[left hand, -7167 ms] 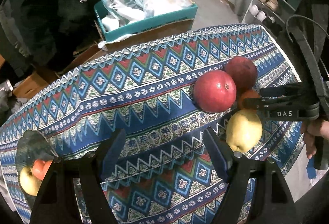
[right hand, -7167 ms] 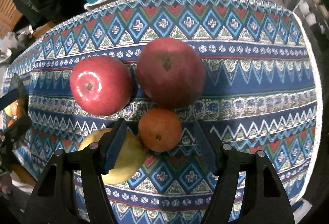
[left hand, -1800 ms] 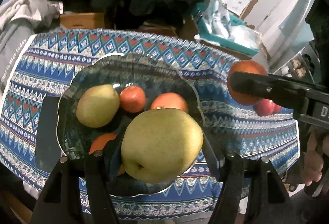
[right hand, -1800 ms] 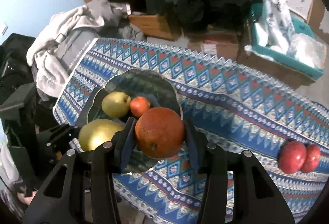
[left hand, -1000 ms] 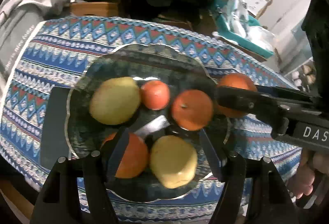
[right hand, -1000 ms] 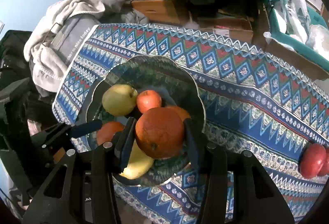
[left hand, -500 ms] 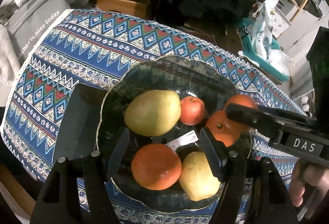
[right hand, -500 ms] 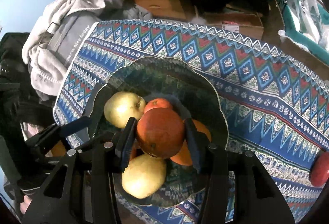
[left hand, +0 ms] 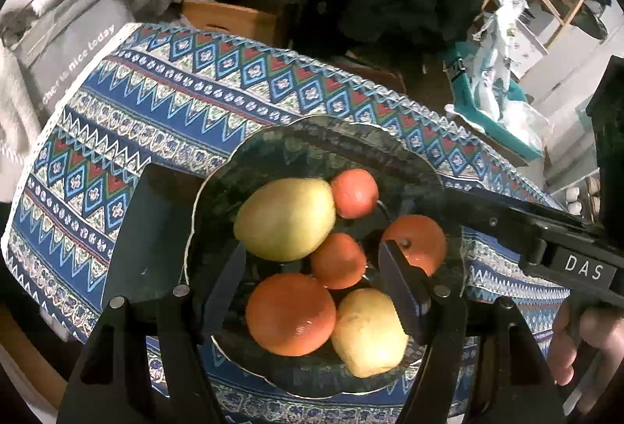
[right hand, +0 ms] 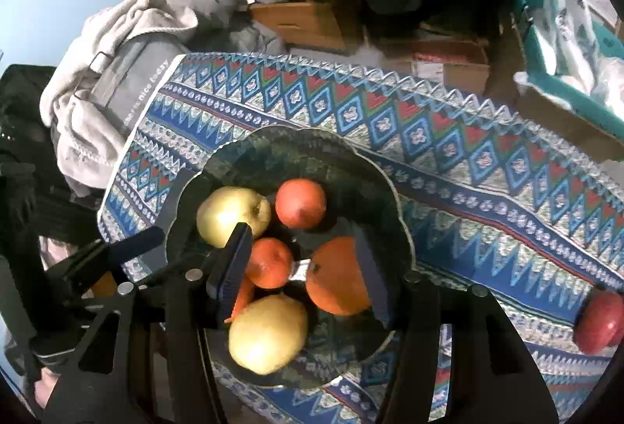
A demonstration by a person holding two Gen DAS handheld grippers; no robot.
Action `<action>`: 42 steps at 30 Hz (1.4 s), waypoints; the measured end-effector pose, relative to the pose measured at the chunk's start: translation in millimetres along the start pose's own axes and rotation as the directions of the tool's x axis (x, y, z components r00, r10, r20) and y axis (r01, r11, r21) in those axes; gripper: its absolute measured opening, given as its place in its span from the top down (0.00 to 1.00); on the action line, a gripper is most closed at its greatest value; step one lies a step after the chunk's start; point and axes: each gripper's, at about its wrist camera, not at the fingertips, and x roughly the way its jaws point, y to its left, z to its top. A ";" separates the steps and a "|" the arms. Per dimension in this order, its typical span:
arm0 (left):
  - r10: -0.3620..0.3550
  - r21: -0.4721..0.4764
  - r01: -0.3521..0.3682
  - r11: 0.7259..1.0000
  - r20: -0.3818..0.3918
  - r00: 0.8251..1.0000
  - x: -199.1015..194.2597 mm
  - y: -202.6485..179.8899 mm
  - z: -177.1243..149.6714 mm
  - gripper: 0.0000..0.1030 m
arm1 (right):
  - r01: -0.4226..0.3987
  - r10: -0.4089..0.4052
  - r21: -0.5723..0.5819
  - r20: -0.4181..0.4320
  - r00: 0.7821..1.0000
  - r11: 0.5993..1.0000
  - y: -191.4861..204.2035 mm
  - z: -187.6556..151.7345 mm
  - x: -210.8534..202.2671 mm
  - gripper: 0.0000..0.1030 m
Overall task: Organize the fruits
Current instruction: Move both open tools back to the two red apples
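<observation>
Orange now lies in the bowl below the right claw, fingers apart like the left claw's; red apples far right remain.

R tool open over bowl w/ pears, oranges; red apple far right.
</observation>
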 end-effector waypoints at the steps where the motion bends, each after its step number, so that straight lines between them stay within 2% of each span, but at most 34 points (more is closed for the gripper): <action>1: 0.000 0.005 0.000 1.000 0.002 1.000 -1.1 -1.4 0.1 0.30 | 0.008 -0.008 -0.006 0.005 1.000 1.000 0.1 -0.4 -3.2 0.45; 11: -0.013 0.051 0.012 0.999 0.028 1.000 -14.7 -22.7 -0.7 0.27 | 0.128 -0.126 -0.019 0.074 0.989 0.992 -9.7 -7.1 -44.4 0.33; 23: -0.038 0.137 0.033 0.990 0.035 0.999 -24.6 -60.5 -7.6 0.27 | 0.223 -0.226 0.036 0.104 0.969 0.974 -47.1 -35.3 -81.5 0.31; 30: -0.040 0.205 0.028 0.978 0.054 0.998 -34.1 -87.1 -12.5 0.26 | 0.245 -0.250 0.056 0.125 0.960 0.968 -63.1 -50.3 -103.3 0.30; 42: -0.058 0.299 0.039 0.953 0.055 0.997 -40.5 -128.9 -24.0 0.25 | 0.231 -0.244 0.093 0.164 0.956 0.968 -88.4 -77.9 -140.5 0.27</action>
